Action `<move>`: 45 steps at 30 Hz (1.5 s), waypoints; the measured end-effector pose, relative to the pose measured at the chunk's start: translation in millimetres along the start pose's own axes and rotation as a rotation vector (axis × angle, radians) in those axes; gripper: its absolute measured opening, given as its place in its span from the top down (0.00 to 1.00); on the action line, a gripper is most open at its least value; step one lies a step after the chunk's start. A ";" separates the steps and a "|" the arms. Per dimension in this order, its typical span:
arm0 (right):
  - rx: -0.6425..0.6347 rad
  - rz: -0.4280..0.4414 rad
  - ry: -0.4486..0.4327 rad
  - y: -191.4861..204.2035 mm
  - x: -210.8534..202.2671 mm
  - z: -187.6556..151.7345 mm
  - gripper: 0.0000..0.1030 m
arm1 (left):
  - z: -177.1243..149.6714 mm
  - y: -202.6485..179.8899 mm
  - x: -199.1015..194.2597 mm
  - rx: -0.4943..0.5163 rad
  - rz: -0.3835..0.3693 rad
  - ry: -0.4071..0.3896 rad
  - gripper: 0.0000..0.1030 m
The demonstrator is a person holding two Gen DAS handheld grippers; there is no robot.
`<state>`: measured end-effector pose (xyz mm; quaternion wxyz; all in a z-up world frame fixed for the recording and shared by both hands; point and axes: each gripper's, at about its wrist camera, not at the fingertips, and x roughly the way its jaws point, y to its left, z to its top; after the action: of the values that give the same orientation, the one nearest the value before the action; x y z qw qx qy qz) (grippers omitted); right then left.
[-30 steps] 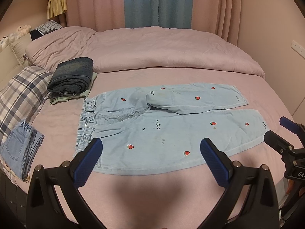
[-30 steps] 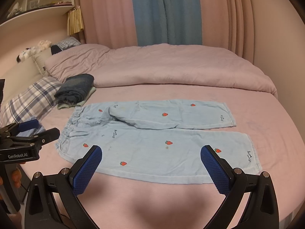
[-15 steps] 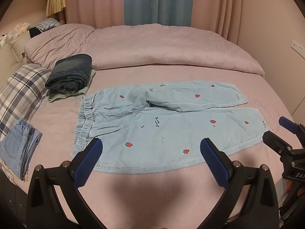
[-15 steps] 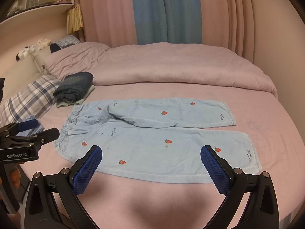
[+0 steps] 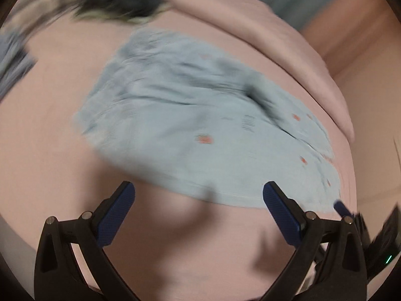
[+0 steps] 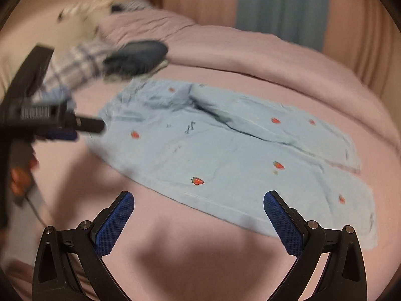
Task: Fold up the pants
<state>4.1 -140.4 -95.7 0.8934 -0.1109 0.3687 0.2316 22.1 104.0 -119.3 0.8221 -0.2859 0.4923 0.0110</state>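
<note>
1. Nearest in each wrist view are that gripper's own fingers. The left gripper (image 5: 198, 195) has its fingers (image 5: 114, 218) spread wide apart, with nothing between them and touching nothing; they hover over bare sheet just short of the pants' near hem.
2. The right gripper (image 6: 199, 204) is the same: fingers (image 6: 283, 222) wide apart, empty, poised above the sheet at the near edge of the bed (image 6: 190, 258), with one pad just over the near side seam of the front leg.
3. The pants (image 6: 225, 150), pale blue with strawberry prints, lie spread flat across the middle of the bed. The waistband points toward the left edge and the leg cuffs toward the right edge. The far leg is creased where it meets the seat.
4. The step in hand appears to be the approach: no fold is made yet, and neither gripper has a hold. The left view is badly blurred, so its exact target cannot be told.
5. The next move likely calls for both grippers to lower, pinch the near leg at its edge, one toward the waist and one toward the cuff, and carry it over the far leg.
6. Farther off, near the head of the bed, sits a folded dark garment (image 6: 137, 59), well apart from the pants.
</note>
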 end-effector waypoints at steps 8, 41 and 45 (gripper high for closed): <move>-0.360 -0.041 -0.004 54.1 61.9 -5.1 0.18 | 15.9 71.0 22.7 -0.298 -0.091 -0.010 0.14; -0.043 -0.178 0.026 -72.9 64.3 38.1 0.48 | 39.0 -12.5 2.1 0.278 0.083 -0.154 0.52; 0.026 -0.322 0.157 -119.5 98.1 27.3 0.48 | 23.2 -47.3 58.1 0.451 0.150 -0.083 0.52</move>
<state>140.8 -201.6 -142.9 0.8886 -0.1745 0.4181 0.0715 84.9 60.3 -136.8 0.8815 -0.0571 0.4680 -0.0267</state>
